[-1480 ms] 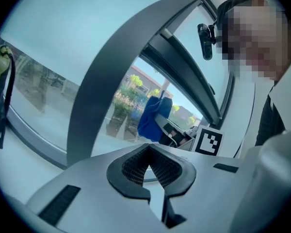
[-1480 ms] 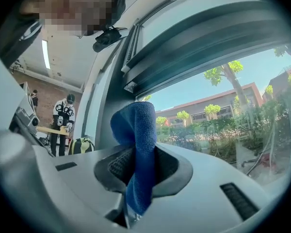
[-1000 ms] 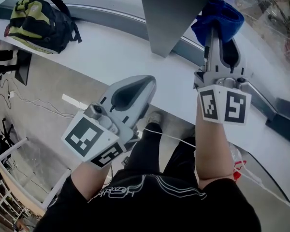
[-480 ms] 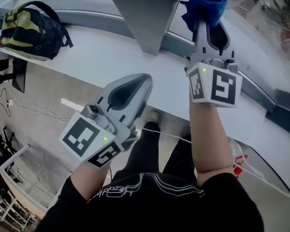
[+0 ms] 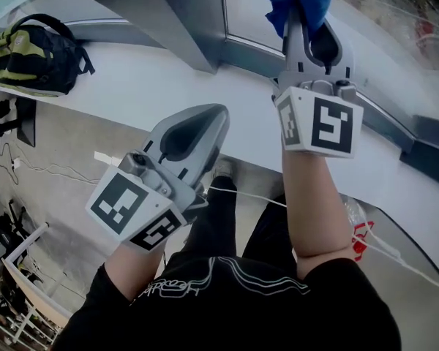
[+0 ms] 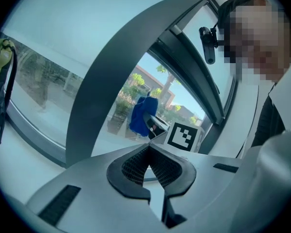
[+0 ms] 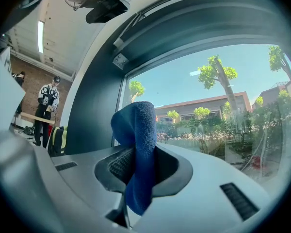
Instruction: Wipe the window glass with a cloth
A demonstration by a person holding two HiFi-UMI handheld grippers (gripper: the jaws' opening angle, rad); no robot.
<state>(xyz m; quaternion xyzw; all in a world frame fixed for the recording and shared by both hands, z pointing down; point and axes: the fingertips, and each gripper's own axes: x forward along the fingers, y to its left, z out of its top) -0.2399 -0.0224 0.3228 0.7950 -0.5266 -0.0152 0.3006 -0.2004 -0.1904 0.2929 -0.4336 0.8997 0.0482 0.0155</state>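
the cloth [image 7: 137, 125] is deep blue with a fine nubbly pile like microfibre, bunched into a thick fold. the right gripper [image 7: 136, 165] has its jaws closed tight on the middle of it: a rounded hump stands up past the jaw tips and a shorter tail hangs out on the near side of the ribbed pads. in the head view the cloth sits at the far end of that raised gripper, right up by the window glass [image 5: 395, 28], just right of the grey window post [image 5: 183, 9]. i cannot tell whether it touches the pane. trees, a low building and sky show through the glass.

the left gripper [image 6: 149, 165] is held lower and nearer, over the near edge of the white sill [image 5: 132, 79], well apart from the glass. its jaws are closed together with nothing between them. a black and olive backpack [image 5: 29, 46] lies on the sill at far left.
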